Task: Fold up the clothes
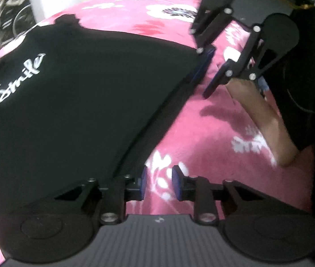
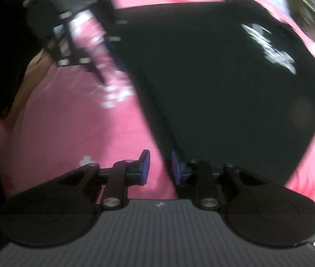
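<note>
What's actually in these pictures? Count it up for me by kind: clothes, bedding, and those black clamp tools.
Clothes: 1, a black T-shirt with white "Smile" lettering, lying flat.
Bedding: 1, a pink floral blanket under it.
Clamp tools: 2, the left gripper and the right gripper, both with nothing between their fingers.
Total: 4

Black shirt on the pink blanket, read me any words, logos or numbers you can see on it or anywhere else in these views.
"Smile": white script on the black shirt, read in the left wrist view.
The same white print in the right wrist view is too blurred to read.
Small pale mark on the grey gripper body: a logo, too small to read.
No numbers or other labels are visible.
</note>
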`<state>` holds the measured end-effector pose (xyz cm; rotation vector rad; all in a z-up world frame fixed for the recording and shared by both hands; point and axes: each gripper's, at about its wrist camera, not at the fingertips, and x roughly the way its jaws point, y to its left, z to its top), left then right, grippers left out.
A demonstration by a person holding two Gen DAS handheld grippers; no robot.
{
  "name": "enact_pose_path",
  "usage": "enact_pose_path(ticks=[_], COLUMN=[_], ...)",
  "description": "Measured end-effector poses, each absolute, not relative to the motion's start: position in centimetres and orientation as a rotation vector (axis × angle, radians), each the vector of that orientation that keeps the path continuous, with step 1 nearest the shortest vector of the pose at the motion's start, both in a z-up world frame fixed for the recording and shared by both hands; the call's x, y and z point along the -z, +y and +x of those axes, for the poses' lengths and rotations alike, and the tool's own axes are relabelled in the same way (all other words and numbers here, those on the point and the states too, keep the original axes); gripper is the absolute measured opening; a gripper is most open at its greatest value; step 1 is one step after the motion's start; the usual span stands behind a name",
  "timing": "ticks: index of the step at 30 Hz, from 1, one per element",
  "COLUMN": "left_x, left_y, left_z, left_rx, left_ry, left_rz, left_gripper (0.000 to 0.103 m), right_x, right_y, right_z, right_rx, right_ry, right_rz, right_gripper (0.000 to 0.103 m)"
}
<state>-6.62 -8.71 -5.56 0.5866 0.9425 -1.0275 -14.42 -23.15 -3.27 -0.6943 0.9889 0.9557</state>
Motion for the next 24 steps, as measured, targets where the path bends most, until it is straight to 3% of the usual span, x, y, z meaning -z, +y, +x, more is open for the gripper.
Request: enact_pose_path(ticks=[17, 20, 22, 24], left_x=[7.2, 7.3, 7.3, 7.1], left_y=[-8.7, -8.6, -8.4, -8.2], left_z=[-5.5, -5.2, -4.8, -4.4], left_rx=[1.013, 1.015, 1.013, 1.016], left_ry=[0.948, 0.962, 0.977, 0.999], left_rz=[0.572, 0.555, 0.534, 0.500], left_gripper=[0.021, 0.015, 0.003, 0.000], right_x=[6.3, 6.3, 6.1, 5.7], right_y=[-20.8, -20.8, -21.0, -21.2], right_z=[-13.9, -13.3, -12.5, -11.9], right_rx=[-1.017, -1.015, -1.022, -1.040], right_ry=[0.920, 0.950, 0.984, 1.004], right_rz=[-0.936, -0.895, -0.848, -0.816], right_gripper=[0.017, 0.011, 0.003, 0.002])
